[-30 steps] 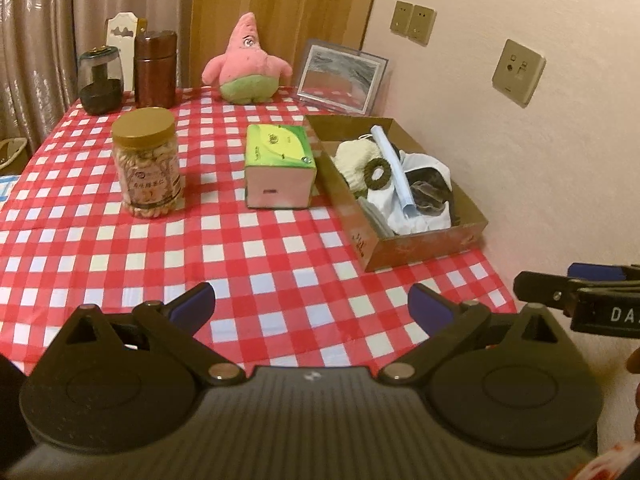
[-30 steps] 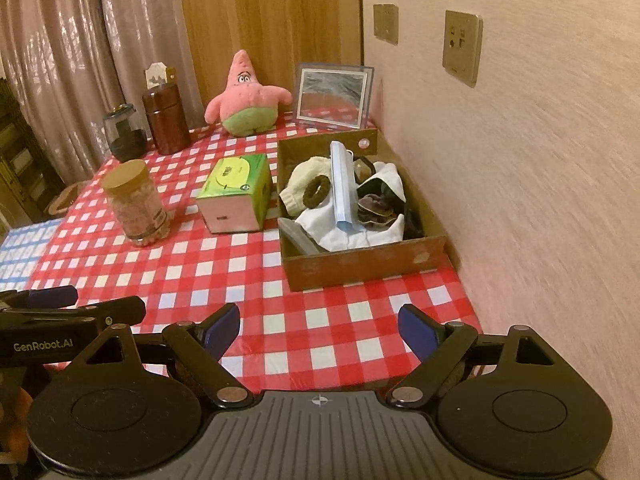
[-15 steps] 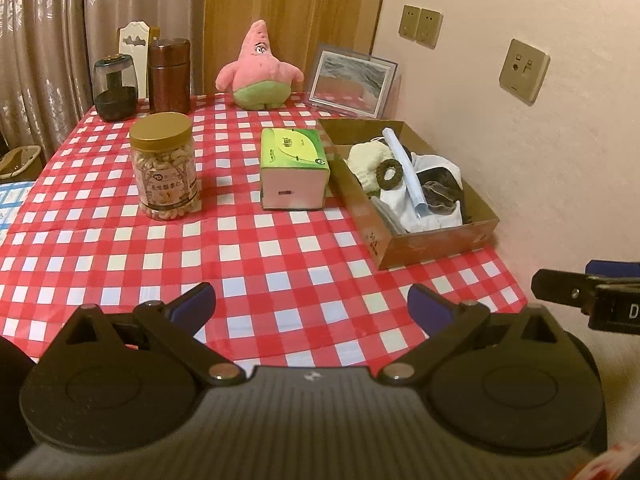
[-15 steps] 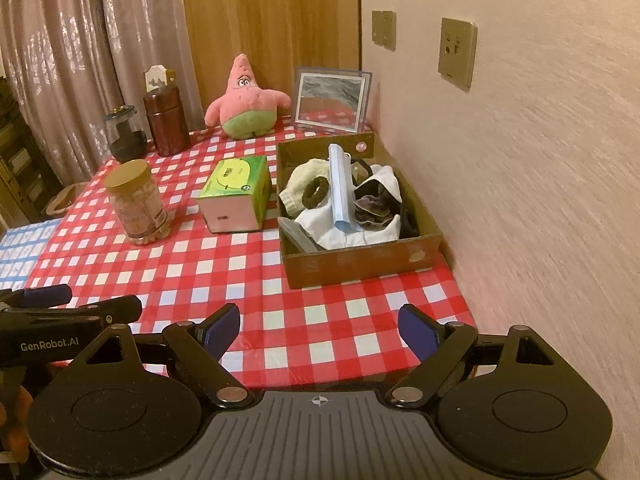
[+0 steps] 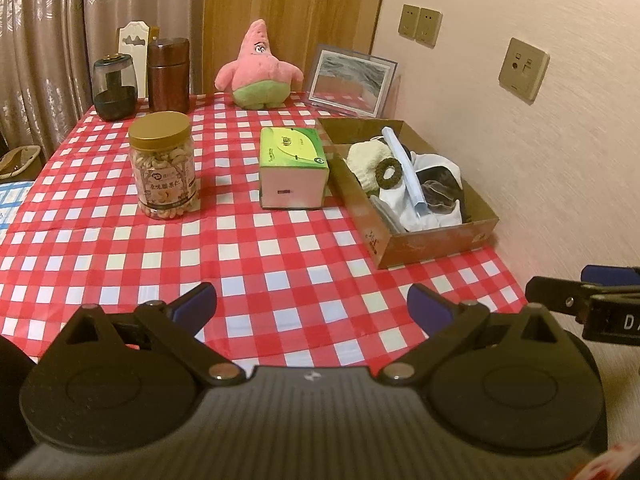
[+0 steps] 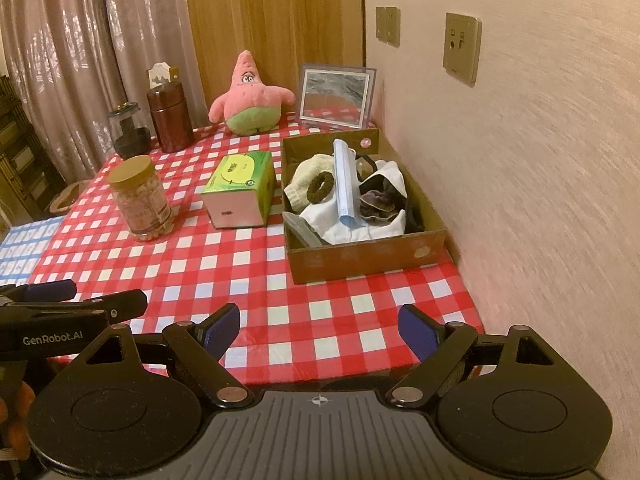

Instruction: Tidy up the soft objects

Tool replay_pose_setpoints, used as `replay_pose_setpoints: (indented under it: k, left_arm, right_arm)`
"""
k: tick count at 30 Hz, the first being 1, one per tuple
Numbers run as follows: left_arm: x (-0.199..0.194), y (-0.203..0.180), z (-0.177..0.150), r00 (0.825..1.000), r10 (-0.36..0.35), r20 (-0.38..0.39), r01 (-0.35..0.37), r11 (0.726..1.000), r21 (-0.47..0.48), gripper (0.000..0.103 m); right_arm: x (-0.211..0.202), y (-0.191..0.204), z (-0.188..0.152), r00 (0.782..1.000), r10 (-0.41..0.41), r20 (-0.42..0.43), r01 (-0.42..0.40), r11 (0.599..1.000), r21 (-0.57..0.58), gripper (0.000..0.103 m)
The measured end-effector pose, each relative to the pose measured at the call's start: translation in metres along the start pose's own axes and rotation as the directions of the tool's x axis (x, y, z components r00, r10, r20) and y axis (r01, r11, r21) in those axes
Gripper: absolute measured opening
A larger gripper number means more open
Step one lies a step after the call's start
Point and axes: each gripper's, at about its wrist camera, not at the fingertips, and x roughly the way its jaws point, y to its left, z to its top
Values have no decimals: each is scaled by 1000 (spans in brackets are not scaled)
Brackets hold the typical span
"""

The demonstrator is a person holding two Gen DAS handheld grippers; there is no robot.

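A brown cardboard box [image 5: 432, 242] [image 6: 360, 258] stands at the right of the red checked table, by the wall. It holds soft things: a cream knit piece [image 6: 310, 174], a dark scrunchie [image 6: 320, 187], a blue face mask [image 6: 345, 180], white cloth [image 6: 340, 224] and dark fabric [image 6: 376, 204]. A pink starfish plush [image 5: 258, 68] [image 6: 250, 96] sits at the back of the table. My left gripper [image 5: 312, 308] is open and empty above the near table edge. My right gripper [image 6: 319, 330] is open and empty, near the box's front.
A green tissue box [image 5: 292, 168] [image 6: 240, 188] stands left of the cardboard box. A nut jar [image 5: 164, 166] [image 6: 140, 198], a brown canister [image 5: 168, 76], a dark glass jar [image 5: 114, 88] and a picture frame [image 5: 350, 82] stand around. The wall runs along the right.
Both grippers have drawn back and risen slightly from the table; more of the table's near edge shows. Nothing on the table moved.
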Motion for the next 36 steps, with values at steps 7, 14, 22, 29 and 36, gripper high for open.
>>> replay_pose_setpoints:
  k: [7, 14, 22, 29, 36]
  left_arm:
    - [1, -3, 0, 1000, -1, 5, 1, 1000, 9, 101]
    - [1, -4, 0, 1000, -1, 4, 1, 1000, 10, 101]
    - [0, -6, 0, 1000, -1, 7, 1, 1000, 10, 101]
    - [0, -6, 0, 1000, -2, 7, 2, 1000, 10, 101]
    - [-1, -7, 0, 1000, -1, 8, 1, 1000, 11, 101]
  right_arm:
    - [0, 1, -2, 1000, -1, 3, 1, 1000, -1, 86]
    - [0, 1, -3, 1000, -6, 4, 6, 1000, -3, 86]
    - [-1, -1, -2, 1000, -6, 7, 6, 1000, -2, 86]
    - [-1, -1, -1, 1000, -6, 9, 6, 1000, -1, 86]
    - [-1, -2, 0, 1000, -8, 11, 8, 1000, 1, 86]
